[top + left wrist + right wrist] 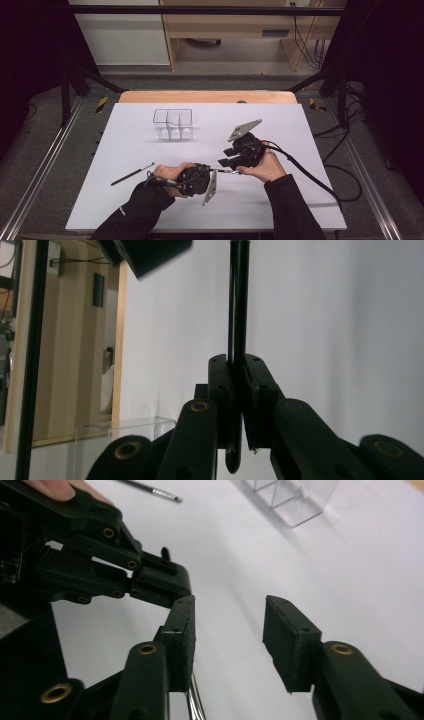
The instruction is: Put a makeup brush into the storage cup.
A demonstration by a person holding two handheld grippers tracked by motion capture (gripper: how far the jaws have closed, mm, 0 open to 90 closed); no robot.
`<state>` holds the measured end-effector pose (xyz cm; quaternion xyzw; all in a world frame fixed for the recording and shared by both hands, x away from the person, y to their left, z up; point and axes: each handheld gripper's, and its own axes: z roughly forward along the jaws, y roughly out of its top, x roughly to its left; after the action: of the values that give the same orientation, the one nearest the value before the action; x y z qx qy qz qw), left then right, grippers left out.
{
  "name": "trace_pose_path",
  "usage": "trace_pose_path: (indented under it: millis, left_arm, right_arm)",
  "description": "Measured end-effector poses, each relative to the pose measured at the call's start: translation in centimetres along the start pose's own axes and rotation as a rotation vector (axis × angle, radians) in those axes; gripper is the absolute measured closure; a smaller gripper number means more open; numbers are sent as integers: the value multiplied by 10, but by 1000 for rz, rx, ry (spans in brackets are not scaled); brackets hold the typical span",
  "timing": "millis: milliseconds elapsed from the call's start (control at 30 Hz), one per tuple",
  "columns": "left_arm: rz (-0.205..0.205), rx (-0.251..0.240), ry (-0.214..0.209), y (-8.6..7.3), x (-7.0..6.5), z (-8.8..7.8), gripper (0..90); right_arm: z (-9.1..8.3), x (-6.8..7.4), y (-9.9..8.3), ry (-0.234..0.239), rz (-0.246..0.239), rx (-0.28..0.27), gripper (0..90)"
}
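The thin black pen-like stick with a silver part [239,300] is clamped between the closed jaws of the left gripper [216,171]. In the left gripper view its long axis runs straight out from the pads, along the direction of the jaws, and its lower end hangs out below them. In the high view the stick lies nearly level, pointing from the left gripper toward the right gripper [227,157], just above the white table sheet [300,130].

The right gripper has its jaws partly open, with a clear gap between the two pads and nothing pressed between them. It stands just beside the tip of the left gripper.

A second thin black stick with a silver tip [132,173] lies flat on the sheet, on the far side of the left gripper from the right gripper. The clear plastic box with compartments [173,124] stands well apart from the left gripper, farther up the sheet.
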<state>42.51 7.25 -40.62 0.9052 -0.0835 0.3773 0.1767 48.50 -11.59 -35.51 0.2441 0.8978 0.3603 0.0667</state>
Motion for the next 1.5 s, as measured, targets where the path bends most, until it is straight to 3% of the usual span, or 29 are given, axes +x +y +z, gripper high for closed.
trace_pose_path:
  millis: [467, 600, 967, 1133, 1500]
  left_arm:
    - [-164, 19, -9, -20, 1, 1, 834]
    - [-230, 19, -16, -26, 2, 2, 833]
    - [-433, 1, -21, -39, 3, 2, 833]
    - [-487, 17, -11, -41, 3, 4, 833]
    - [-645, -29, 14, -46, 1, 4, 833]
  right_arm:
    - [-18, -6, -6, -115, 61, -149, 310]
    - [-21, -6, -8, -123, 69, -170, 263]
    - [-25, -12, -20, -116, 151, -223, 227]
    - [-28, -13, -26, -120, 179, -263, 213]
    - [-25, -11, -38, -145, 205, -301, 174]
